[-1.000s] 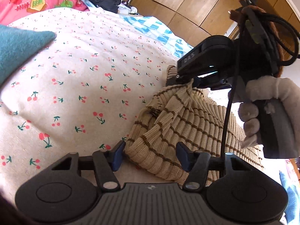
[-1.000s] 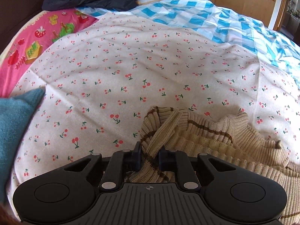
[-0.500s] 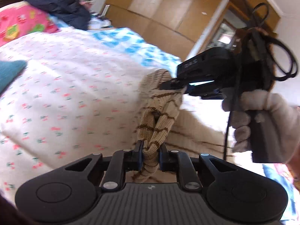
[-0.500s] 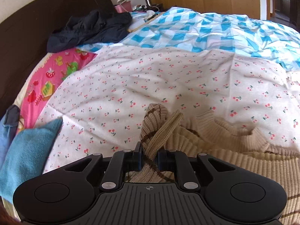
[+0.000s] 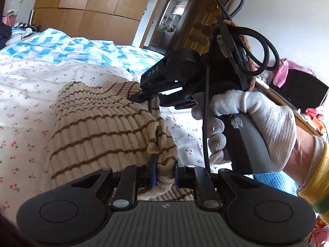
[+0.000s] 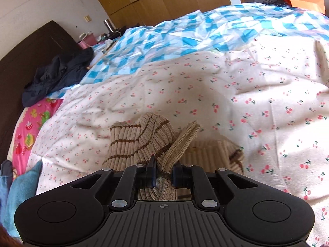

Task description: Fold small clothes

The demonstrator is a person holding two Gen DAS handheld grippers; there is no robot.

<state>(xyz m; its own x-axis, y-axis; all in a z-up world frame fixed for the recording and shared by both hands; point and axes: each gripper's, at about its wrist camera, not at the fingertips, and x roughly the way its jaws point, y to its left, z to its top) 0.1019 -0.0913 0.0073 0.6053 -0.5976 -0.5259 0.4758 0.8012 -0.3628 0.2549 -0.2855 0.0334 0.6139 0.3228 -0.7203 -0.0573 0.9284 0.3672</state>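
A beige ribbed sweater with brown stripes (image 5: 98, 127) hangs lifted above the cherry-print bedsheet (image 5: 24, 86). My left gripper (image 5: 164, 175) is shut on a bunched edge of it at the bottom of the left wrist view. My right gripper (image 5: 148, 98), held by a white-gloved hand, is shut on another part of the sweater higher up. In the right wrist view the right gripper (image 6: 163, 175) pinches a fold of the sweater (image 6: 141, 142), which drapes down over the sheet (image 6: 205, 94).
A blue-and-white checked quilt (image 6: 185, 35) lies beyond the sheet. A dark garment (image 6: 59, 74) lies by the dark headboard. A pink printed cloth (image 6: 30, 131) and a teal cloth (image 6: 22, 191) lie at the left. Wooden wardrobes (image 5: 92, 10) stand behind.
My left gripper shut on the sweater's edge. Both grippers then rose, lifting the sweater off the bed, and the views tilted up toward the wardrobes.
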